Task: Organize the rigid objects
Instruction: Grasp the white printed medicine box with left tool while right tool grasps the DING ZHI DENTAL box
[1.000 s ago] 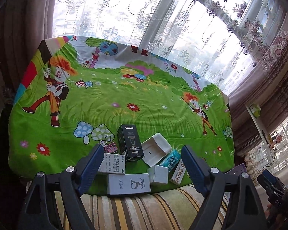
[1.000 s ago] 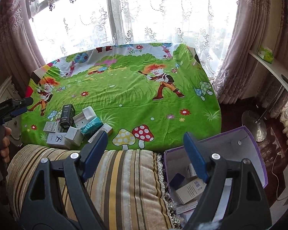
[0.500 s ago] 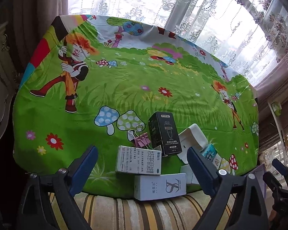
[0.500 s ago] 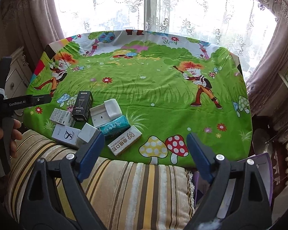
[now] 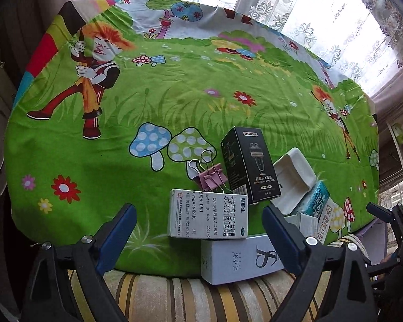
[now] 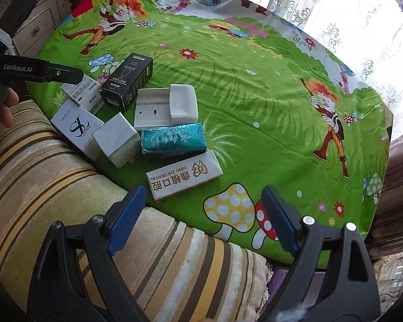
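Several small boxes lie clustered at the near edge of the table with the green cartoon cloth (image 5: 174, 102). My left gripper (image 5: 198, 212) hangs open over a white medicine box (image 5: 208, 216), whose pads do not touch it. Around it lie a white logo box (image 5: 239, 260), a black box (image 5: 248, 163), a pink binder clip (image 5: 211, 178) and a white plastic case (image 5: 292, 182). My right gripper (image 6: 203, 191) is open just short of a white dental box (image 6: 184, 178). Behind that lie a teal packet (image 6: 173, 139) and a small white box (image 6: 115, 139).
A striped cushion (image 6: 53, 187) runs along the table's near edge under both grippers. A pale cabinet (image 6: 37, 32) stands at the table's left. Lace curtains (image 5: 322, 13) hang behind the table. A hand (image 6: 2, 112) holds the left gripper (image 6: 75, 76) at the left edge.
Both grippers have sunk toward the boxes, and their jaws stand a little wider. The right view has rolled and swung left, so the purple bin has left it.
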`<action>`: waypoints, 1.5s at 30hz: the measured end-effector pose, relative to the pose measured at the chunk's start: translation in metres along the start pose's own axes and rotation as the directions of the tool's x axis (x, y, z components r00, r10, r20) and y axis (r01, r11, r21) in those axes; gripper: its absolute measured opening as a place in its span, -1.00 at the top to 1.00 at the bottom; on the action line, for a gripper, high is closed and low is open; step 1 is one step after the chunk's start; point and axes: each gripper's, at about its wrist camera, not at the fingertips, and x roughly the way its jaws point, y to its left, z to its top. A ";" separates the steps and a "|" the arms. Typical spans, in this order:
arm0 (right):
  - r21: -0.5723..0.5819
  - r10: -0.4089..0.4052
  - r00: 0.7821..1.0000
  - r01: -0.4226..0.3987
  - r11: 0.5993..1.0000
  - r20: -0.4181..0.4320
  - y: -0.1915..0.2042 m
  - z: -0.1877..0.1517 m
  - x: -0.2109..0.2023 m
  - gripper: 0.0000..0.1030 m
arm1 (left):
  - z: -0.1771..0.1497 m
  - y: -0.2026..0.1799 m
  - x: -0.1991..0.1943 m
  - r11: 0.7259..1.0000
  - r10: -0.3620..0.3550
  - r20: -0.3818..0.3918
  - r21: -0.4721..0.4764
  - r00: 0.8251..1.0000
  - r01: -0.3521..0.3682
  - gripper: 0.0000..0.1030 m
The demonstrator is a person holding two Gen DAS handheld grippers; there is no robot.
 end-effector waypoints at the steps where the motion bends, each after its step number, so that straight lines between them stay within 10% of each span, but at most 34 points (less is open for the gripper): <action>1: -0.013 0.008 1.000 -0.008 1.000 -0.007 0.001 0.000 0.004 -0.74 | 0.000 -0.001 0.001 1.000 0.002 -0.003 0.002 1.000 -0.002 -0.85; 24: -0.155 0.095 0.989 -0.112 0.982 -0.112 0.006 0.022 0.057 -0.79 | -0.002 -0.015 0.032 0.997 0.024 -0.084 0.069 0.996 -0.018 -0.86; 29: -0.134 0.107 0.985 -0.124 0.983 -0.132 0.007 0.024 0.064 -0.79 | -0.001 -0.016 0.035 0.996 0.040 -0.082 0.077 0.996 -0.033 -0.47; 45: -0.065 0.086 0.996 -0.088 0.994 -0.029 0.004 0.006 0.035 -0.65 | -0.006 0.003 0.010 1.000 0.014 0.015 -0.023 1.000 -0.014 -0.41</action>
